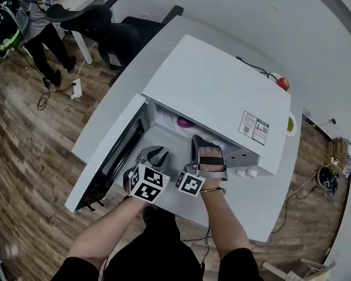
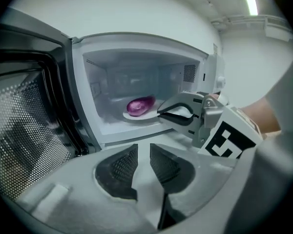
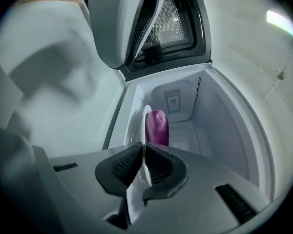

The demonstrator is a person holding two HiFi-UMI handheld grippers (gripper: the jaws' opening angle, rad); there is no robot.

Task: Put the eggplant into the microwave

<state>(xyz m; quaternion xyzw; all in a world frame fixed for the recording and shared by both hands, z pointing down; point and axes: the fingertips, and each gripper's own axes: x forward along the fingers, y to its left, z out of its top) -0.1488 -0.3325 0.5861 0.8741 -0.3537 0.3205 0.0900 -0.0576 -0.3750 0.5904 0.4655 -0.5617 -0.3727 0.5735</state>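
The purple eggplant (image 1: 185,123) (image 2: 139,105) (image 3: 157,127) lies on a white plate (image 2: 135,116) (image 3: 142,123) inside the open white microwave (image 1: 216,92). My right gripper (image 1: 200,139) (image 2: 167,114) (image 3: 142,152) reaches into the cavity mouth and is shut on the plate's near rim, which shows edge-on between its pads. The left gripper (image 1: 158,156) (image 2: 143,150) hovers just outside the opening, beside the swung-out door (image 1: 114,157) (image 2: 24,130). Its jaws stand a little apart with nothing between them.
The microwave sits on a white table (image 1: 251,209) whose front edge is close to me. A red ball (image 1: 283,84) lies behind the microwave. Black office chairs (image 1: 105,22) and a standing person (image 1: 32,10) are at the far left on the wooden floor.
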